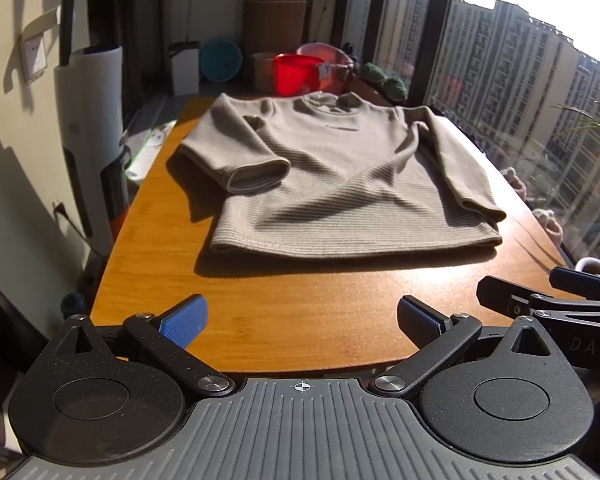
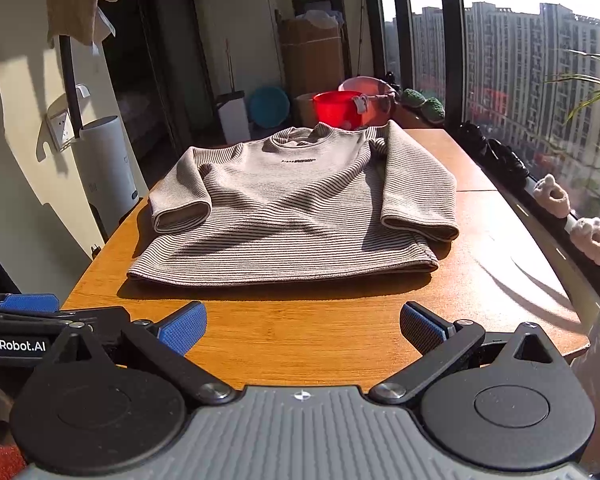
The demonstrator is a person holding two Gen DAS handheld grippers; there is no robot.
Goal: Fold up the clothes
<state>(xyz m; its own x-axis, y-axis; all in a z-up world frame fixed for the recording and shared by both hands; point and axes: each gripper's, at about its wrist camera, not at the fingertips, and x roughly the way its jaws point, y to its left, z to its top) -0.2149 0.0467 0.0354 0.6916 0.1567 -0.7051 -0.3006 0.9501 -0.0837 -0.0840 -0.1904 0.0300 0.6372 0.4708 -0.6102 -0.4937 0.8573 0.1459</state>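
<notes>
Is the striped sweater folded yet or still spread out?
Spread out: the striped sweater lies flat, front up, on the wooden table, both sleeves angled onto the body. Both grippers are open, short of it.

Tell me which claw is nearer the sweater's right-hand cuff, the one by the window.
Right. The right claw hangs open over the table's near edge, closer to that cuff. The left claw, also open, sits further left, nearer the other sleeve. Neither touches the sweater.
</notes>
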